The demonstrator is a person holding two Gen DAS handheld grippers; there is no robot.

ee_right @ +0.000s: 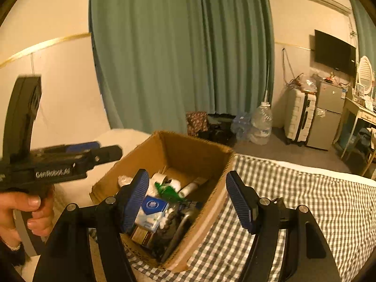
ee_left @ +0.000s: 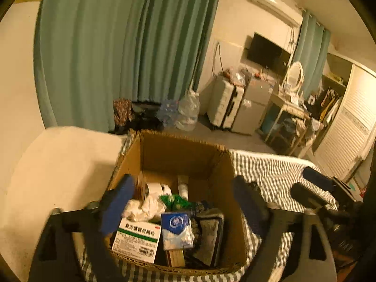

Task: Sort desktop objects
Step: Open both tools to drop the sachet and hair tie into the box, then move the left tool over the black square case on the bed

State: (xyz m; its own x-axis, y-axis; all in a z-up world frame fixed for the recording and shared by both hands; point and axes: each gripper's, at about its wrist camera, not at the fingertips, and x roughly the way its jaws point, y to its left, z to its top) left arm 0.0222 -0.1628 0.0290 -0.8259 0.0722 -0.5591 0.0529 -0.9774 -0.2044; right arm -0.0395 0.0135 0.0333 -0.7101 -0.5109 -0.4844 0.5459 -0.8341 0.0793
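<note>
An open cardboard box (ee_left: 178, 155) stands on a checked cloth (ee_left: 270, 171). It holds a white medicine box (ee_left: 137, 240), a blue tissue pack (ee_left: 176, 230), crumpled white paper (ee_left: 145, 206), a green wrapper (ee_left: 176, 201) and a dark pouch (ee_left: 209, 235). My left gripper (ee_left: 183, 206) is open and empty above the box's near side. My right gripper (ee_right: 188, 202) is open and empty above the box (ee_right: 195, 150); it also shows in the left wrist view (ee_left: 312, 183). The left gripper shows at the left of the right wrist view (ee_right: 94, 150), held in a hand (ee_right: 25, 211).
A white cushion (ee_left: 63, 164) lies left of the box. Green curtains (ee_left: 127, 47) hang behind. On the floor beyond are water bottles (ee_left: 188, 110), a suitcase (ee_left: 223, 103), a small fridge (ee_left: 253, 108) and a dressing table (ee_left: 289, 112).
</note>
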